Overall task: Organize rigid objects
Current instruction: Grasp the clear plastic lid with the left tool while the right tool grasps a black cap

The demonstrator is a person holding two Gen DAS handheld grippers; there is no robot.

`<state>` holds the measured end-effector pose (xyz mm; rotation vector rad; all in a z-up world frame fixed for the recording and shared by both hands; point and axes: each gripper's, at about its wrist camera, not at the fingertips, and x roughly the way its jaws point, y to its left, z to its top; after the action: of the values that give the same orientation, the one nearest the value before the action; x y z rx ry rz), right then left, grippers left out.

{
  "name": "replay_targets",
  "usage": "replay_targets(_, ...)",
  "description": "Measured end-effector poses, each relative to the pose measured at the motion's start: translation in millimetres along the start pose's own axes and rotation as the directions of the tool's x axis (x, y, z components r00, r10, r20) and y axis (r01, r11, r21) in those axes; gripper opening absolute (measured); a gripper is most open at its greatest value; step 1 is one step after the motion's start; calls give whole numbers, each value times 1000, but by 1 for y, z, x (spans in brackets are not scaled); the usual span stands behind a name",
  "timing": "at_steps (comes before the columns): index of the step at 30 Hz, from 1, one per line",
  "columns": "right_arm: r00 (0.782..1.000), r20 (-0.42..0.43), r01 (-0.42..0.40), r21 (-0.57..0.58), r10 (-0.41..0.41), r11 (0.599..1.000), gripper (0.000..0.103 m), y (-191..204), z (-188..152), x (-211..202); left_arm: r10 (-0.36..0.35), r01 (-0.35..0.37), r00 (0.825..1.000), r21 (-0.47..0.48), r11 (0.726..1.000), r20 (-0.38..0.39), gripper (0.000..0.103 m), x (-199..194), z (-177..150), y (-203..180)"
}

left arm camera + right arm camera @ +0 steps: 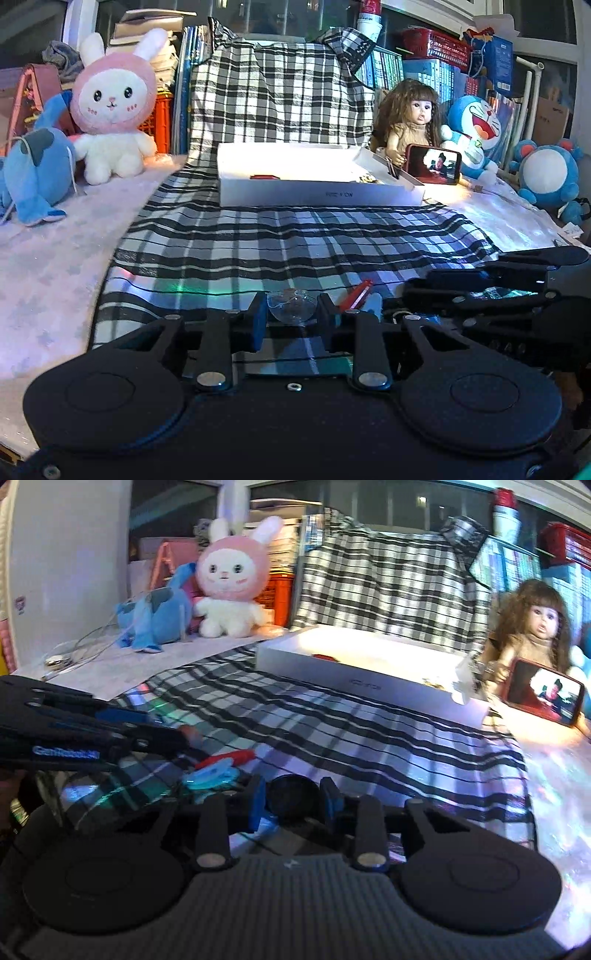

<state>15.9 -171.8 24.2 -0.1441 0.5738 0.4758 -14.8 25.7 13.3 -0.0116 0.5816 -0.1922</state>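
My left gripper point(292, 317) is shut on a clear plastic cup point(291, 309), held between its blue pads just above the checked cloth point(280, 243). My right gripper point(293, 803) is shut on a round black object point(291, 800). A red clip point(356, 294) and a pale blue piece point(373, 304) lie on the cloth between the two grippers; they also show in the right wrist view point(225, 760). The white shallow box point(317, 177) stands further back with a red item point(264, 177) inside. The right gripper shows at the right of the left wrist view point(498, 295).
A pink rabbit plush point(112, 107), a blue plush point(35, 173), a doll point(412, 122) with a lit phone point(434, 164), a Doraemon plush point(474, 125) and a blue-white plush point(546, 177) ring the cloth. Books and crates stack behind.
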Motion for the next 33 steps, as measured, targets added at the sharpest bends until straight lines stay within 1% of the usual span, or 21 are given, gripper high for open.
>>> replay_targets(7,995,-14,98,39,-97,994,38,-18,-5,-4,32,-32,999,10,999,-17,28,0,-7,4)
replay_targets(8,994,-16,109,42,-108,993,40,-20,-6,-4,37,-36,999,15,999,-17,28,-1,-9,4)
replay_targets(9,993,-17,116,44,-116,992,43,-21,-7,-5,43,-42,999,27,999,-18,30,-2,-10,4)
replay_targets(13,992,-16,125,58,-124,990,43,-25,-10,-6,63,-61,998,72,996,-20,36,-3,-16,0)
replay_targets(15,992,-15,130,57,-129,990,43,-24,-11,-6,64,-63,998,70,996,-16,38,-3,-16,-1)
replay_targets(16,991,-14,133,57,-132,989,45,-24,-10,-6,64,-63,998,64,996,-13,40,-2,-16,-1)
replay_targets(17,991,-13,136,58,-136,989,51,-23,-10,-6,63,-62,998,57,996,-10,42,-2,-15,0)
replay_targets(18,990,-12,139,62,-139,988,54,-23,-10,-6,64,-64,998,49,997,-8,43,0,-14,1)
replay_targets(21,988,-8,156,72,-156,985,57,-24,-10,-5,64,-64,998,29,998,-13,43,5,-11,3)
replay_targets(23,985,-2,174,64,-174,983,61,-23,-10,-4,52,-52,998,13,999,-20,42,7,-11,5)
replay_targets(26,982,3,189,57,-190,980,62,-22,-11,-4,28,-28,1000,-14,1000,-15,36,10,-12,6)
replay_targets(27,981,3,191,57,-192,980,62,-21,-11,-3,27,-27,1000,-12,1000,-14,31,10,-12,6)
replay_targets(28,981,-1,194,59,-194,979,62,-20,-11,-2,30,-30,999,-8,1000,-15,27,11,-11,5)
replay_targets(29,981,-3,192,63,-192,979,62,-20,-11,-2,30,-30,999,-12,999,-16,27,11,-11,5)
replay_targets(30,982,-4,188,71,-189,980,59,-19,-11,-1,29,-29,999,-21,999,-16,27,11,-10,5)
replay_targets(31,983,-4,186,77,-186,980,54,-17,-12,-1,29,-29,999,-27,999,-16,27,12,-10,5)
replay_targets(32,983,-2,183,78,-183,980,43,-15,-12,-1,35,-35,999,-26,999,-14,27,11,-10,4)
replay_targets(33,984,1,180,75,-180,981,38,-13,-12,-1,43,-43,999,-21,999,-11,27,10,-10,2)
